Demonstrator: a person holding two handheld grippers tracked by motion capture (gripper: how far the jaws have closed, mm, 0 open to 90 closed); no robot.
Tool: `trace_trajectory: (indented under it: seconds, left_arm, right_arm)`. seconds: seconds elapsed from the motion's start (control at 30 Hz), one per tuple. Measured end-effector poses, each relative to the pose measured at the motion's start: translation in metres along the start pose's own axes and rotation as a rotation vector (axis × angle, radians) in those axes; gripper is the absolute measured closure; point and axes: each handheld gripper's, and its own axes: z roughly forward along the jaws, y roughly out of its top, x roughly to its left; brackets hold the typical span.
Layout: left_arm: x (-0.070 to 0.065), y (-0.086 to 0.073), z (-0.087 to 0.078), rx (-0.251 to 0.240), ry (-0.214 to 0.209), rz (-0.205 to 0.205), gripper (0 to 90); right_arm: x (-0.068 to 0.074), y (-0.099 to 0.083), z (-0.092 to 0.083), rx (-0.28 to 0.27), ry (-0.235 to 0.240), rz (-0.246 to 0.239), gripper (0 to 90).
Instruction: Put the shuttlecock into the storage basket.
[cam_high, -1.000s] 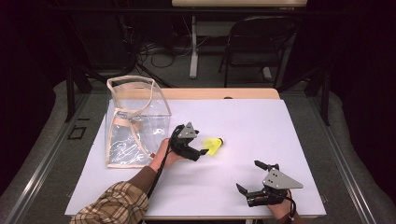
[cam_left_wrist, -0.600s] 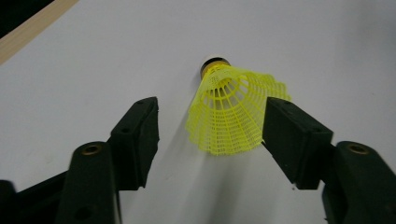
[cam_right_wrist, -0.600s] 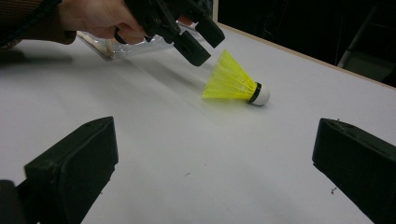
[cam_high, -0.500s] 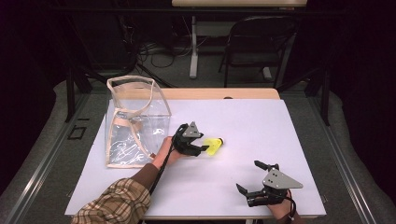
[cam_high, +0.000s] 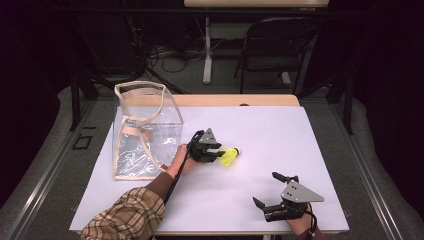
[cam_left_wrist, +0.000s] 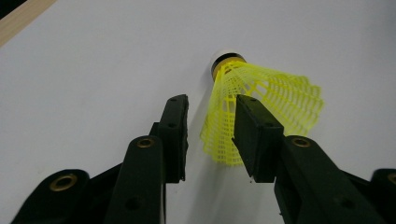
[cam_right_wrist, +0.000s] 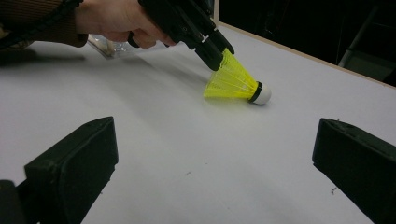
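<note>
Lying at the left gripper's (cam_high: 218, 153) parted jaws, one yellow plastic mesh shuttlecock (cam_left_wrist: 261, 112) rests on the white table (cam_high: 280, 130); one clear square-sided bag (cam_high: 145, 132) stands behind; the right gripper (cam_high: 272, 192) gapes wide, empty.

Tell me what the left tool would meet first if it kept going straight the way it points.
The yellow shuttlecock: the left tool is open with the skirt's edge already between its jaws, so it would likely press into the skirt first.
</note>
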Motion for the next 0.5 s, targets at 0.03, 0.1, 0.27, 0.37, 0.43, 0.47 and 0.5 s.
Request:
trace_trajectory:
  seconds: [0.03,0.1,0.27,0.37,0.43,0.47,0.5]
  left_arm:
    - [0.0018,0.0002,0.0014,0.002,-0.002,-0.004,66.7]
    - [0.0025,-0.0001,0.0018,0.0,-0.009,-0.009,68.5]
    - [0.0038,-0.002,0.0075,0.004,-0.02,-0.004,73.1]
    - [0.0037,-0.0026,0.0086,0.0,-0.024,-0.003,75.3]
    - [0.0038,-0.0024,0.009,0.003,-0.02,0.01,79.0]
    - [0.0039,-0.0021,0.0088,0.003,-0.022,0.018,79.0]
    - [0.0033,-0.0019,0.0089,-0.001,-0.019,0.02,81.9]
  right_arm:
    - [-0.0003,-0.0001,0.0001,0.001,0.001,0.001,0.0]
    - [-0.0004,-0.0003,0.0009,0.005,0.002,0.001,0.0]
    - [-0.0005,-0.0002,0.0006,0.005,0.0,0.0,0.0]
    - [-0.0005,-0.0006,0.0011,0.011,0.001,0.002,0.0]
    - [-0.0001,-0.0001,0.0005,0.004,0.0,0.0,0.0]
    - [-0.0001,-0.0001,0.0005,0.004,0.0,0.0,0.0]
    - [-0.0005,-0.0005,0.001,0.01,0.0,0.003,0.0]
